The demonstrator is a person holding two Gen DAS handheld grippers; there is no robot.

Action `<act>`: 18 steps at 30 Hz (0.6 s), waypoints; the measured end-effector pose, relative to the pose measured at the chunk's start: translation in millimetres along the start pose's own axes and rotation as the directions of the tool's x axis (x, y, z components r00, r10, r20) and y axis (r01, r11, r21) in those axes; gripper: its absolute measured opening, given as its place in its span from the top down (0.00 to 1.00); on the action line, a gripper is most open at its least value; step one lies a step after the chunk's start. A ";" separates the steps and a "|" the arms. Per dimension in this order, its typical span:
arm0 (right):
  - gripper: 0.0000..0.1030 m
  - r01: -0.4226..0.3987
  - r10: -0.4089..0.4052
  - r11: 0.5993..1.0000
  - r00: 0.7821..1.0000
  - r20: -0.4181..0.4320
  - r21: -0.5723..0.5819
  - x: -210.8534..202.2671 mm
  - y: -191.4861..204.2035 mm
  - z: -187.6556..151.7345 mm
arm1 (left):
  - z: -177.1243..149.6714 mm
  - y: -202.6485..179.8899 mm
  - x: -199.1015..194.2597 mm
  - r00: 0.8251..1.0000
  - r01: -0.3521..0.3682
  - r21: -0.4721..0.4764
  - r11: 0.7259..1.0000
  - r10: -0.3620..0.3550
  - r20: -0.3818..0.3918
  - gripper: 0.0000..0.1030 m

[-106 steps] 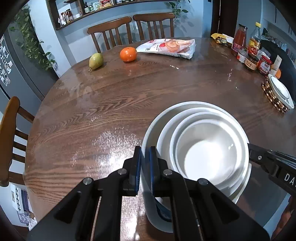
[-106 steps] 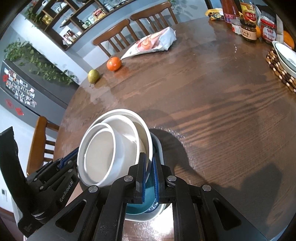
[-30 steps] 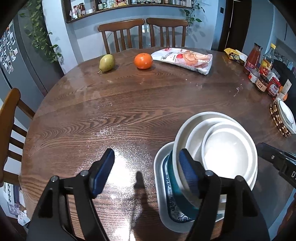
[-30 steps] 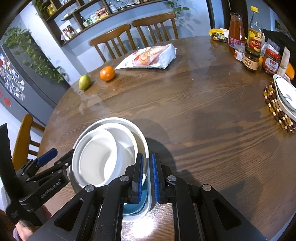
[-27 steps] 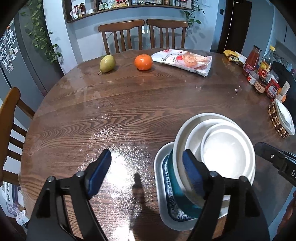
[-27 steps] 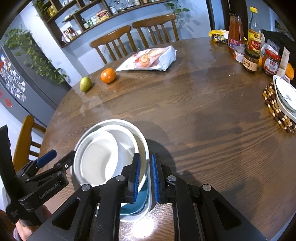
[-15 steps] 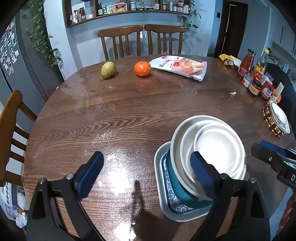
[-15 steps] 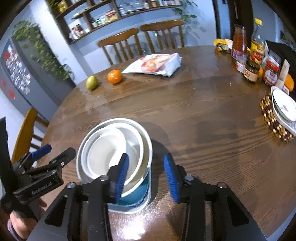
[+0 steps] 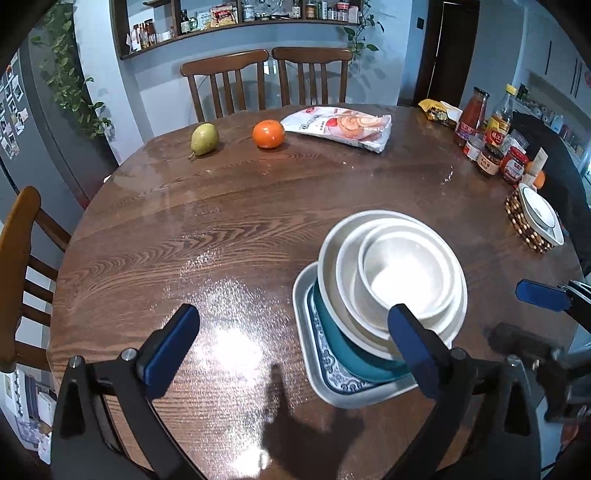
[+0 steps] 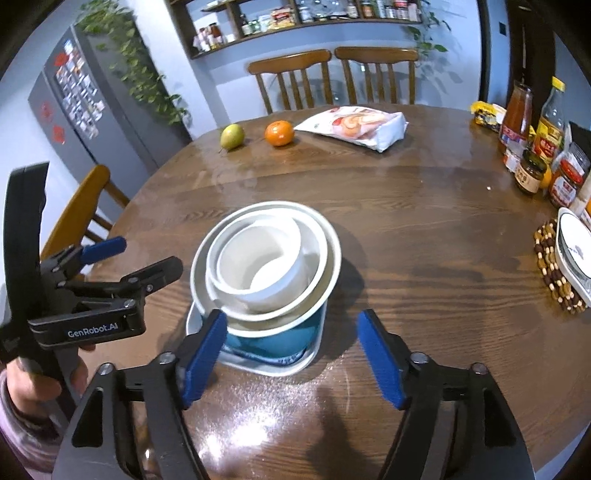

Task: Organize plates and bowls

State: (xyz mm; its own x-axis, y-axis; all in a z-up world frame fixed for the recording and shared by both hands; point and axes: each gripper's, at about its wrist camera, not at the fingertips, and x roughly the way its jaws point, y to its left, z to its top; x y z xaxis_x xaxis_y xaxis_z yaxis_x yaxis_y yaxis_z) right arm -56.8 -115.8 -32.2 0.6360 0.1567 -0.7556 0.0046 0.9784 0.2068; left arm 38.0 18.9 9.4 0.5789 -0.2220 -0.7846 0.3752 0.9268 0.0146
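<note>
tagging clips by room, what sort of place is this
Most likely a home dining area beside a kitchen: a round wooden table with chairs, a wall shelf of jars, and a magnet-covered fridge.

I'm in a home dining area: a round wooden table (image 9: 229, 236), dining chairs (image 9: 229, 81), a pantry shelf (image 9: 236, 18), a magnet-covered fridge (image 10: 77, 99).

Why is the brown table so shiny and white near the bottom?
Left wrist view: lamp glare makes a white patch on the glossy round wooden table, beside the stacked white bowls. Right wrist view: a fainter sparkle lies before the stack, and the fisheye lens bends the edges.
</note>
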 end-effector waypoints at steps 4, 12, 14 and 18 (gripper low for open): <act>0.12 0.015 -0.015 0.998 1.000 0.004 -0.059 -1.4 9.7 -6.2 | -3.3 -2.4 -3.5 1.000 0.018 0.004 1.000 -0.018 -0.007 0.01; 0.09 0.025 -0.026 0.993 1.000 -0.008 -0.117 1.6 19.8 -20.3 | -10.1 -8.7 -11.4 0.999 0.034 0.025 0.999 -0.033 -0.005 0.01; 0.09 0.028 -0.030 0.992 1.000 -0.010 -0.126 2.0 21.0 -23.0 | -10.6 -8.5 -10.9 1.000 0.003 0.018 1.000 -0.003 -0.016 0.01; 0.09 0.025 -0.027 0.991 1.000 -0.010 -0.135 1.3 23.4 -26.1 | -13.9 -9.7 -12.2 1.000 -0.017 0.011 1.000 0.017 -0.010 0.01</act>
State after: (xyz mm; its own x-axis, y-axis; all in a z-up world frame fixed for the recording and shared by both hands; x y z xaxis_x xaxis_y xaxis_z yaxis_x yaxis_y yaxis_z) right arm -76.0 -89.2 -44.6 0.6281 0.1319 -0.7669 -0.0837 0.9913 0.1020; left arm 17.2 16.8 10.2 0.5781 -0.2030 -0.7903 0.3731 0.9271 0.0348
